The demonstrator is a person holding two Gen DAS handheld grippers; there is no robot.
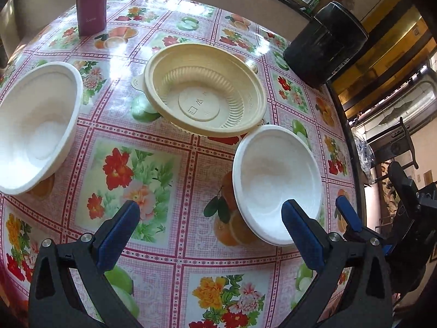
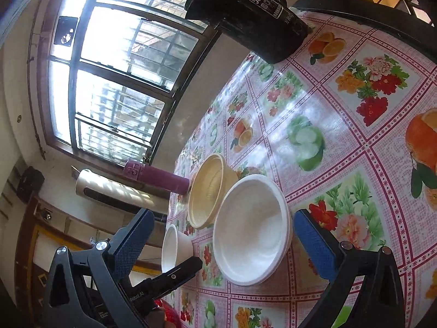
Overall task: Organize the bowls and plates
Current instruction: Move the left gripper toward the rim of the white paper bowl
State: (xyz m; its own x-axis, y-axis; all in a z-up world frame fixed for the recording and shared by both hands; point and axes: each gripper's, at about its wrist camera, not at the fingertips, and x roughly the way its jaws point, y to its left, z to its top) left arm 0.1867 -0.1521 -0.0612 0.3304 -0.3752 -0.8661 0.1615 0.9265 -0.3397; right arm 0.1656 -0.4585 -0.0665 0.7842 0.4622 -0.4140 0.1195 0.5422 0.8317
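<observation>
1. A round table [image 1: 174, 257] is covered with a glossy pink cloth printed with flowers and fruit; a barred window [image 2: 114, 82] is seen behind it, and a black cylindrical container [image 1: 325, 43] and a maroon bottle [image 1: 91, 2] stand near the far edge.
2. Three bowls are laid out singly on the cloth: a large white bowl [image 1: 35, 125] to the left, a ribbed beige bowl [image 1: 204, 90] in the middle, and a smaller white bowl [image 1: 275, 183] to the right. The beige bowl's rim is seen just beside, perhaps touching, the smaller white one; the large white bowl is set well apart.
3. No plates are shown in either view.
4. The left gripper [image 1: 210, 216] is held spread wide above the cloth, nothing between its blue pads, with the smaller white bowl just ahead of its right finger.
5. The right gripper [image 2: 221, 227] is likewise released and empty, and the smaller white bowl is framed between its fingers without being clamped.
6. Nothing is nested yet, so the task is judged to be at its start: all the stacking is left.
</observation>
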